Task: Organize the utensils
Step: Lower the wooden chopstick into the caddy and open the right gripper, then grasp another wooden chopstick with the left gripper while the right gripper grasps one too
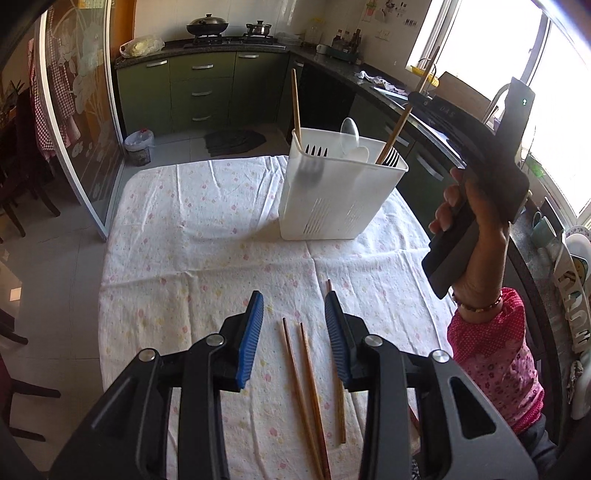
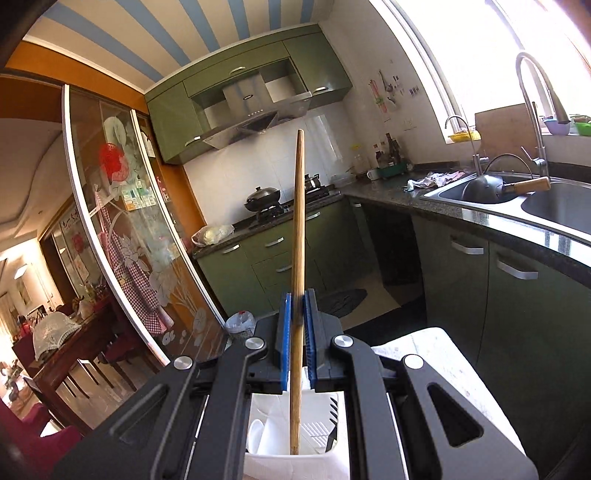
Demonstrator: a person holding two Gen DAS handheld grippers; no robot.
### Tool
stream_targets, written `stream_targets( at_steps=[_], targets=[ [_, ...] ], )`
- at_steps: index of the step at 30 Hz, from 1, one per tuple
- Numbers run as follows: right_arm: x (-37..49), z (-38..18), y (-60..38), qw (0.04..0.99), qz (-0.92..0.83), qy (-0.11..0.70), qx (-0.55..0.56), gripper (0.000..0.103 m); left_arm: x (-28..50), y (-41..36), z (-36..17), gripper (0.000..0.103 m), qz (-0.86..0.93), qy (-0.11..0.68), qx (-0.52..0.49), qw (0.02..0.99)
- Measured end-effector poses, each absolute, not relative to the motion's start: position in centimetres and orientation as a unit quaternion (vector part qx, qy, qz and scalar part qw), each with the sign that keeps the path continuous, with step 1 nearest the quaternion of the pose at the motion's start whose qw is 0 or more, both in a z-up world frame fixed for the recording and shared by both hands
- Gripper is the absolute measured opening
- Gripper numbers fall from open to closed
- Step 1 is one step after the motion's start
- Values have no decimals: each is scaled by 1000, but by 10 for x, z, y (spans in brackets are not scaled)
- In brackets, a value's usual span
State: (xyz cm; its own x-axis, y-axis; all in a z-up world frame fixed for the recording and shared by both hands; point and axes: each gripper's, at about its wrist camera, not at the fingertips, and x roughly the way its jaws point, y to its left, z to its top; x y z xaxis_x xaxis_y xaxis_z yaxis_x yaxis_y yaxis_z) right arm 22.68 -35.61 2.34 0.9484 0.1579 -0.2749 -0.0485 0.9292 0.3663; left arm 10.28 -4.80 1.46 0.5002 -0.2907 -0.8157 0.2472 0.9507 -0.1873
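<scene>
Chopsticks (image 1: pixel 306 391) lay on the flowered tablecloth (image 1: pixel 192 236) in front of me, three of them loose: two side by side between the spread fingers of my left gripper (image 1: pixel 294 339), and a third (image 1: pixel 338 369) running under its right finger. Beyond them stood the white utensil caddy (image 1: pixel 332 195), well apart from the left gripper and toward the far right part of the table. It already held two forks (image 1: pixel 316 151), a clear spoon (image 1: pixel 349 131), a white spoon and one upright chopstick (image 1: pixel 296 107) at its left corner. Nothing stood between the loose chopsticks and the caddy. Green cabinets (image 1: pixel 201 90), a stove with a lidded wok (image 1: pixel 207 26) and a sink (image 2: pixel 517 199) under the bright window ringed the table.

My left gripper hung wide open over the cloth, touching none of the chopsticks as far as I could tell. My right hand (image 1: pixel 476 236) held the right gripper (image 2: pixel 297 306) raised above the caddy's right side. Its blue pads (image 2: pixel 283 339) were pressed together on one chopstick (image 2: pixel 297 229), held near its middle and almost upright, the lower end down inside the caddy's right compartment beside a fork and the white spoon (image 2: pixel 258 435).
</scene>
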Motion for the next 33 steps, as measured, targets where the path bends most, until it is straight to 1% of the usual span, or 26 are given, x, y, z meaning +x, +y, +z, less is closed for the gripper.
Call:
stream_targets(
  at_steps=[7, 10, 11, 15, 18, 20, 22, 26, 28, 31, 33],
  targets=[
    [212, -6, -350, 973, 70, 155, 157, 10, 105, -56, 12, 33, -162, 479, -19, 863],
    [205, -13, -350, 973, 77, 155, 154, 22, 107, -59, 8, 33, -162, 483, -13, 861],
    [201, -14, -350, 973, 77, 154, 154, 24, 107, -60, 7, 33, -161, 485, -11, 859],
    [175, -13, -356, 970, 93, 160, 159, 24, 105, -65, -1, 33, -159, 500, 4, 851],
    [147, -7, -359, 966, 108, 187, 144, 27, 103, -74, -14, 33, -156, 522, 27, 838],
    [130, -5, -358, 959, 119, 229, 119, 29, 101, -82, -29, 33, -160, 549, 39, 820],
    [117, -9, -356, 943, 131, 292, 93, 29, 99, -89, -46, 33, -163, 579, 47, 798],
    [98, -34, -354, 888, 167, 426, 59, 29, 97, -105, -74, 33, -160, 621, 72, 764],
    [90, -50, -350, 859, 179, 478, 40, 29, 99, -109, -87, 33, -157, 646, 71, 744],
    [78, -76, -342, 819, 195, 539, 22, 28, 103, -106, -104, 29, -137, 676, 61, 722],
    [74, -89, -338, 803, 203, 560, 14, 26, 108, -103, -112, 28, -126, 688, 56, 713]
  ],
)
